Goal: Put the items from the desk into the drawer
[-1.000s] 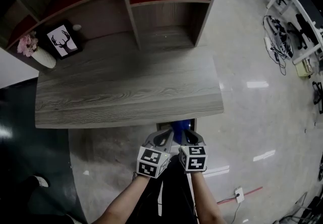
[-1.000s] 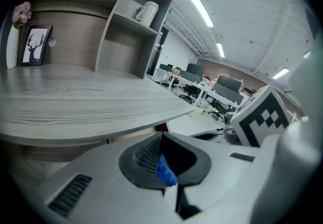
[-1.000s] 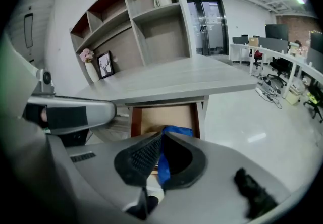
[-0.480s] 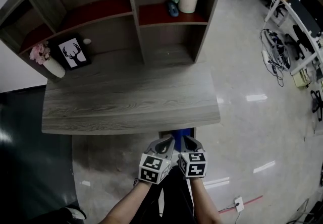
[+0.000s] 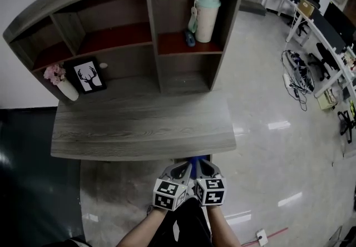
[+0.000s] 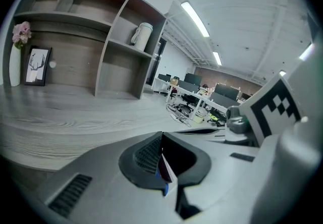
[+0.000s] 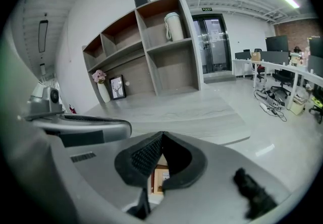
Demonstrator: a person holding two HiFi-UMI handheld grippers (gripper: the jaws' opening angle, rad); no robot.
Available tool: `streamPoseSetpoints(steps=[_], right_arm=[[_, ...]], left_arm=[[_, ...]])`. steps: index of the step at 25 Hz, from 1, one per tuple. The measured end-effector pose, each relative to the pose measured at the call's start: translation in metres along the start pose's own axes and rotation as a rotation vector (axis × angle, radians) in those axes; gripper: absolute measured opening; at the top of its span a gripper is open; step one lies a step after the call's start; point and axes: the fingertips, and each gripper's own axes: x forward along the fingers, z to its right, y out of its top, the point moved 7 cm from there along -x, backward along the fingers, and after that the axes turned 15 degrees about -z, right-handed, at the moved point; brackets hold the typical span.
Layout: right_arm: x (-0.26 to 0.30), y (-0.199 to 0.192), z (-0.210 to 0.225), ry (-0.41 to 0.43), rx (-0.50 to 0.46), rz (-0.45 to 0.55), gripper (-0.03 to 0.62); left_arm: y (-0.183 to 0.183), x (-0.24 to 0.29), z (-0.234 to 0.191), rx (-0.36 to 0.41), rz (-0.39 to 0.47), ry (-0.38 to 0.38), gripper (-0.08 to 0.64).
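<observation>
The grey wooden desk (image 5: 139,129) carries a framed deer picture (image 5: 89,76) and a white vase of pink flowers (image 5: 62,85) at its back left. My left gripper (image 5: 183,167) and right gripper (image 5: 202,165) hang side by side just in front of the desk's front edge, both shut and holding nothing. Between them, under the edge, shows a blue patch of the drawer (image 5: 196,158). In the left gripper view the left gripper (image 6: 161,137) has its tips touching; the same holds for the right gripper (image 7: 161,136) in its own view.
A hutch (image 5: 150,29) with open shelves stands on the desk's back. One shelf holds a pale tumbler with a mint lid (image 5: 204,15) and a small blue thing (image 5: 190,39). Shiny floor lies to the right, with office desks and cables (image 5: 300,68) beyond.
Both grippers have risen together, still shut and side by side. The head view has tipped up and now takes in the whole hutch.
</observation>
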Motion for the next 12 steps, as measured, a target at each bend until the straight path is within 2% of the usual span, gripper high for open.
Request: streamPoseSetpoints(steps=[12], right_arm=[[-0.042,0.042,-0.003,-0.004,-0.029,0.105,0.012]], left_arm=[[0.033,-0.025,0.003,0.012,0.061,0.018,0.011]])
